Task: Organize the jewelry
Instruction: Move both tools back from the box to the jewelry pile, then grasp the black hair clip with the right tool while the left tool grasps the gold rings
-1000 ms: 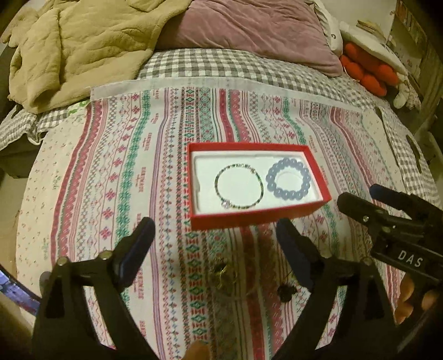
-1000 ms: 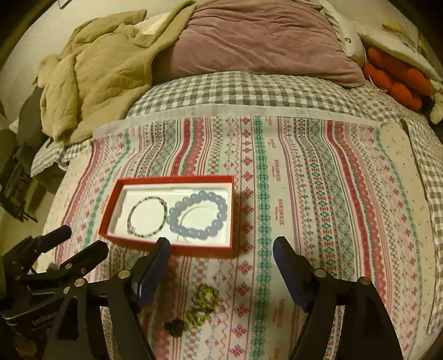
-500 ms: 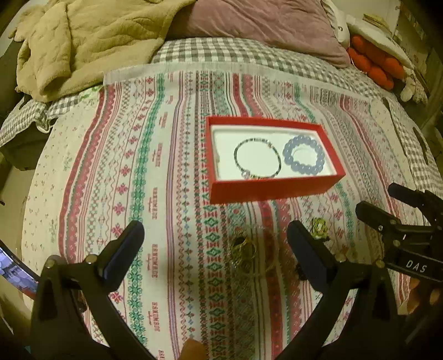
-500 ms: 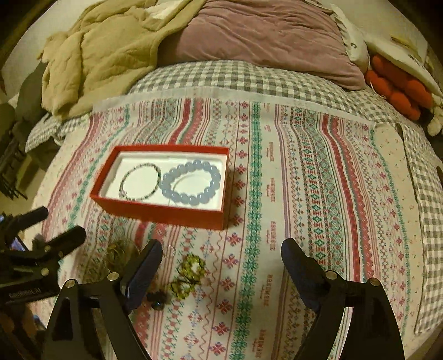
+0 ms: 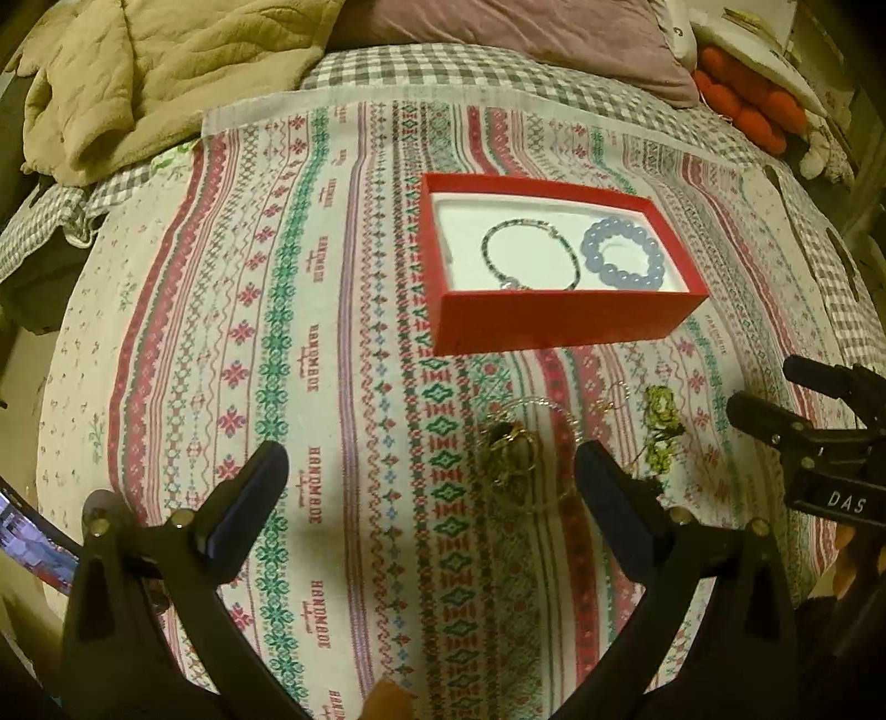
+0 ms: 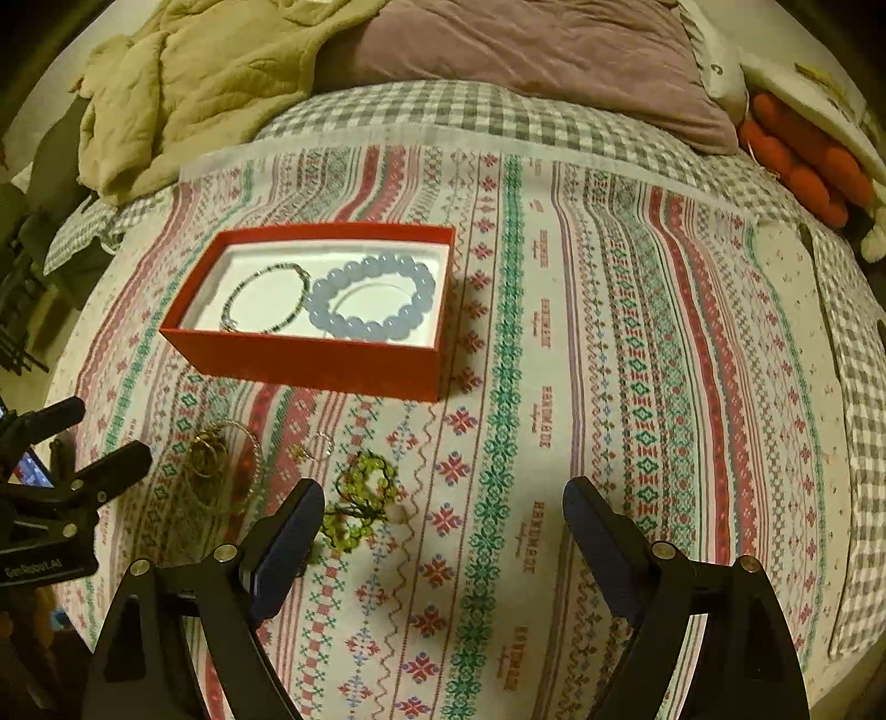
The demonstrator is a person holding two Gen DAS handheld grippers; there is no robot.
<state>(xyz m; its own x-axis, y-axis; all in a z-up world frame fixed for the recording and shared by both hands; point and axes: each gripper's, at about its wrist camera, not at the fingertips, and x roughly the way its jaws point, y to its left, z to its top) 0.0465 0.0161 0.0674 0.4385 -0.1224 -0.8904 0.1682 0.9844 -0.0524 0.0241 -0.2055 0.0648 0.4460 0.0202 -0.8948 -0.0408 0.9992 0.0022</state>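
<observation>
A red box (image 5: 554, 324) (image 6: 310, 360) with a white lining sits on the patterned cloth. Inside lie a thin dark bead bracelet (image 5: 529, 257) (image 6: 266, 296) and a chunky pale blue bead bracelet (image 5: 623, 255) (image 6: 371, 296). In front of the box lie a gold tangle of jewelry (image 5: 506, 451) (image 6: 207, 448), a thin silver bracelet (image 5: 554, 410), and a yellow-green beaded piece (image 5: 662, 423) (image 6: 360, 498). My left gripper (image 5: 432, 498) is open and empty, above the cloth near the gold tangle. My right gripper (image 6: 443, 531) is open and empty, its left finger beside the green piece.
A beige blanket (image 5: 138, 72) and a mauve pillow (image 6: 526, 50) lie at the back of the bed. Orange plush items (image 6: 803, 160) sit at the back right. The striped cloth (image 6: 609, 332) covers the grey checked sheet (image 6: 443, 111). The bed edge drops off at the left.
Both grippers have drawn back and up from the box. The loose jewelry in front of the box has come into fuller view. Both stay open.
</observation>
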